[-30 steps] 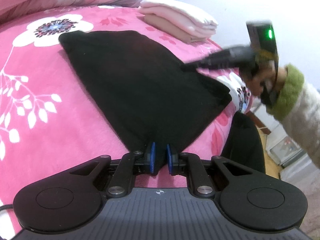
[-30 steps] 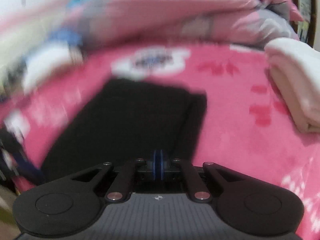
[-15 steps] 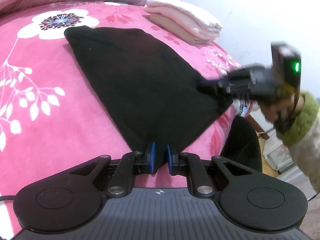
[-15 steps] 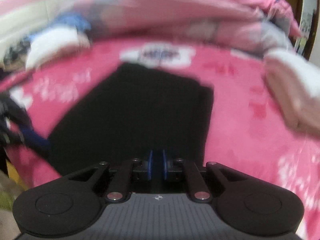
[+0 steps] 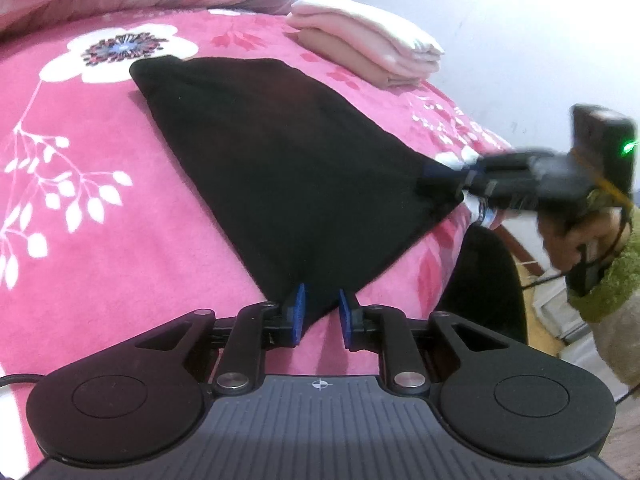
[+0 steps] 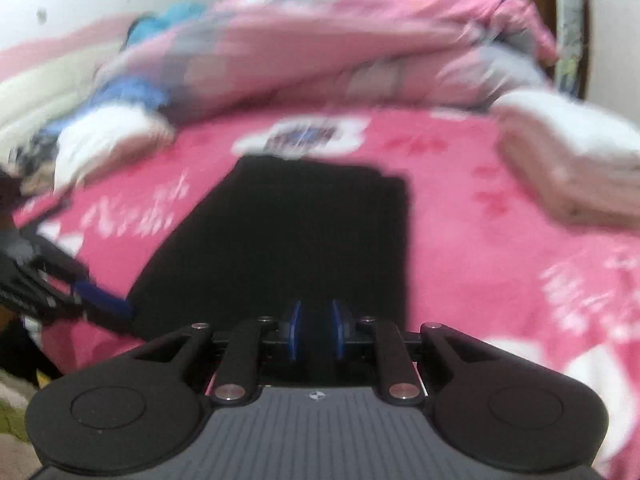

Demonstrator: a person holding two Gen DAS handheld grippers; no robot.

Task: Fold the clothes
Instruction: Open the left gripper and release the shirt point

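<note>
Black cloth (image 5: 280, 168) lies flat on your pink bed (image 5: 80, 160), long axis running away; both jaws have just been opening, left hand-held gripper (image 5: 322, 314) and right hand-held gripper (image 6: 314, 334) each straddling a near corner (unpinched).

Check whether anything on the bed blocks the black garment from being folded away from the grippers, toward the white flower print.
Nothing visible does. The black garment lies flat on the pink blanket; the blanket up to the white flower print looks bare. The folded pink pile sits off to the right, clear of that path.
</note>
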